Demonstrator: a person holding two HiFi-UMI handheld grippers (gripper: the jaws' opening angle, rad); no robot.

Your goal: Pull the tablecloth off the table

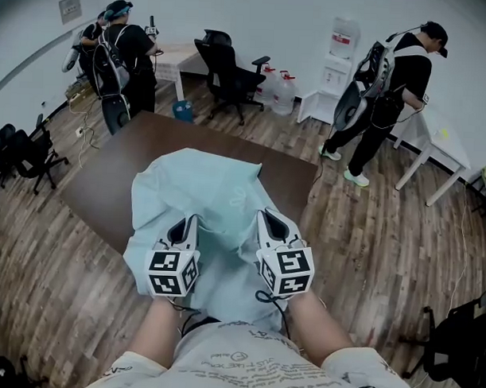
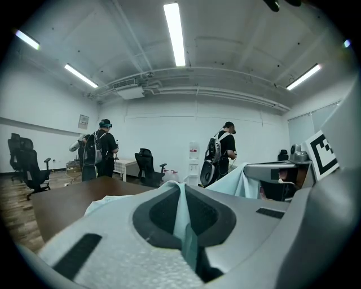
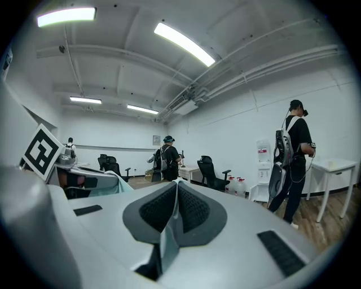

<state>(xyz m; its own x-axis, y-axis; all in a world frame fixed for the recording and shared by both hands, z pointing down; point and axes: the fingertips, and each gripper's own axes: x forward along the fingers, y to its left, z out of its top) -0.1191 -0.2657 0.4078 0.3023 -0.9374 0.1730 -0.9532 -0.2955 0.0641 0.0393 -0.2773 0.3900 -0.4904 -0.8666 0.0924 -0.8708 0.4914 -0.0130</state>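
- Head view: the pull is midway, I judge. The pale green tablecloth (image 1: 207, 192) lies bunched. Its far part is on the dark table (image 1: 100, 184) and its near part hangs over the near edge toward the person. The left gripper (image 1: 186, 225) and right gripper (image 1: 270, 220) sit side by side at the near hem. The next move calls for drawing both back together so the far end slides off over that edge. Bare floor (image 1: 377, 234) lies open to the right. One bystander (image 1: 125, 50) and an office chair (image 1: 227, 69) stand beyond the far corner, and another bystander (image 1: 386, 91) stands well apart at the right.
- Left gripper view: the jaws are pinched tight on a thin fold of cloth (image 2: 181, 217) that rises between the pads. The brown tabletop stretches away at the left, with nothing on it that could snag.
- Right gripper view: the jaws are likewise clamped on a narrow strip of cloth (image 3: 168, 240). The room ahead is open, and the people are far off.
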